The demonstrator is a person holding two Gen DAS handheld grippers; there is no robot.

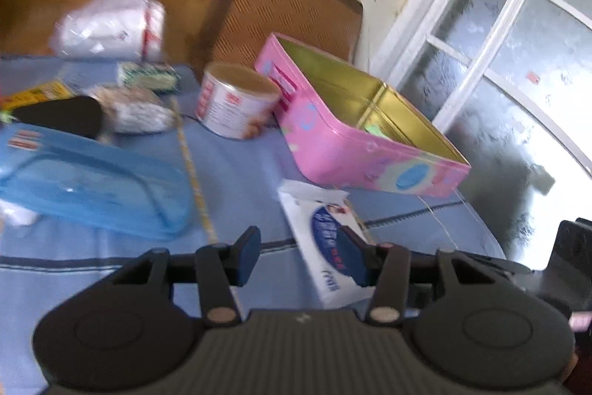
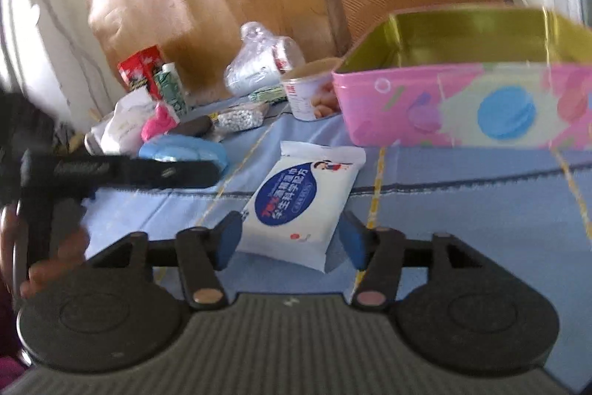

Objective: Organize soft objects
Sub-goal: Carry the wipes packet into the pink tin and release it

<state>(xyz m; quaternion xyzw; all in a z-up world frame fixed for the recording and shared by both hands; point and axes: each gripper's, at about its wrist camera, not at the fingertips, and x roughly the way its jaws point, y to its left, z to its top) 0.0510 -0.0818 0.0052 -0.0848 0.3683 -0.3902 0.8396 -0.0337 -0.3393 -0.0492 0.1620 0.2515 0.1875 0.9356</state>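
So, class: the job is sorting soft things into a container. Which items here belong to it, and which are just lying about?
Part of the job:
- white wipes pack, between the open right gripper
- pink tin, open

Lying about:
- round can
- blue plastic lid
- clear bag
- brown chair

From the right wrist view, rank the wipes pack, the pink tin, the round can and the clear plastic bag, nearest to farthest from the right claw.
1. Wipes pack: lying on the blue cloth between the open fingers of the right claw.
2. Pink tin: ahead and to the right, lid off.
3. Round can: just left of the tin, slightly farther back.
4. Clear plastic bag: behind the can, by the cardboard.
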